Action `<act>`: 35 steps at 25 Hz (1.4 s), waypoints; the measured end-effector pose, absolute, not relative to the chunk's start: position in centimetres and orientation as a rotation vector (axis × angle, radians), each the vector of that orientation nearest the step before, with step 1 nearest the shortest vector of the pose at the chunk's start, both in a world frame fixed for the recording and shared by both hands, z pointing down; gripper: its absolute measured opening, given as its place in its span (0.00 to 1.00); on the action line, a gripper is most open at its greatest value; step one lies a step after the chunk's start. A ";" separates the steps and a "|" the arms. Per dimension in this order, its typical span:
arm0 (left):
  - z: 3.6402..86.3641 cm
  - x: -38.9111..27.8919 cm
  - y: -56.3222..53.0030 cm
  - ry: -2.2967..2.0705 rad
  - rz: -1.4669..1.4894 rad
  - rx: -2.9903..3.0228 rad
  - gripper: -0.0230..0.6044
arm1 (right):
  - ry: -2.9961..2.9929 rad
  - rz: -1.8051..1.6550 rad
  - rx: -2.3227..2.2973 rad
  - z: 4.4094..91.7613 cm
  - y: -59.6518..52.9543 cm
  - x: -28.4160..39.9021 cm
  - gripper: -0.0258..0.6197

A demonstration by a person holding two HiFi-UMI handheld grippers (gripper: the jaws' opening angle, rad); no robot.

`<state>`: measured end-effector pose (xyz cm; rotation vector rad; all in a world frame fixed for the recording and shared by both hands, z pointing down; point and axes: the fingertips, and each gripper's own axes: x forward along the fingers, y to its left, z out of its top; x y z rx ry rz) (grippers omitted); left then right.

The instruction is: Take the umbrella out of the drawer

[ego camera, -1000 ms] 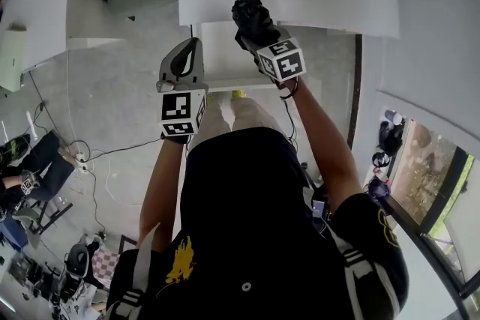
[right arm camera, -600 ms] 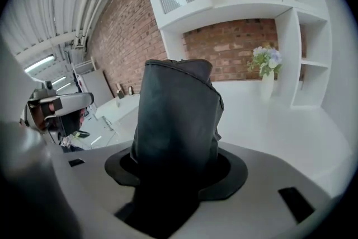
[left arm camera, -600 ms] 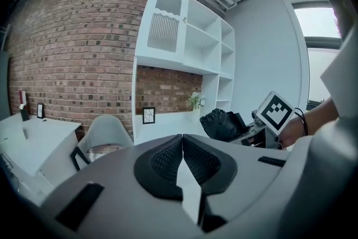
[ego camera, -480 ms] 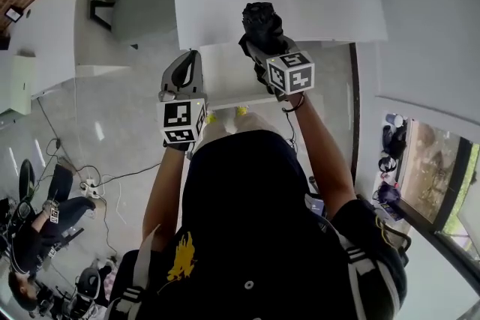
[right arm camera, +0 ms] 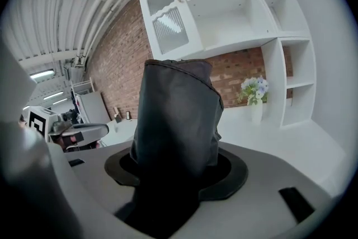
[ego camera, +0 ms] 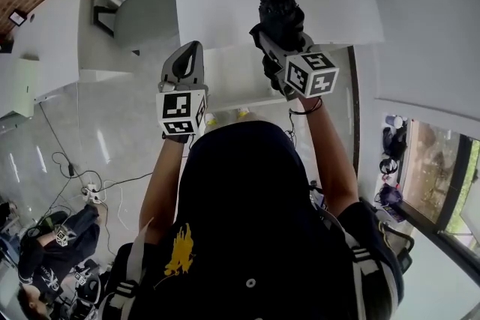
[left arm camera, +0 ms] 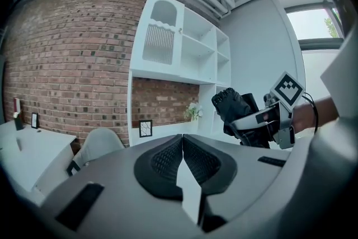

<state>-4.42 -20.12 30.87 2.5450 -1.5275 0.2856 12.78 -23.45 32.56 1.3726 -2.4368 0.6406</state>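
bright, even daylight, heavy fisheye bend
a window [left arm camera: 319, 22] at the right of the left gripper view glows washed out; the glossy floor [ego camera: 112, 135] in the head view carries soft white reflections. both gripper views curve hard and go black at the corners. the umbrella [right arm camera: 176, 120] sits close and dark, its lower folds lost in shadow.

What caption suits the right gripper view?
Right gripper clamped on a folded black fabric umbrella, in front of white wall shelves and a red brick wall.
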 end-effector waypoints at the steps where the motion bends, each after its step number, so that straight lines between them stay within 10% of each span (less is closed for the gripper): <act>1: 30.5 -4.4 -20.3 -1.528 0.282 2.555 0.07 | -2.449 0.634 1.382 31.9 -23.5 12.8 0.46; 35: 24.4 -4.7 -21.9 -1.567 0.162 2.642 0.07 | -2.752 0.285 1.514 18.3 -22.4 12.3 0.46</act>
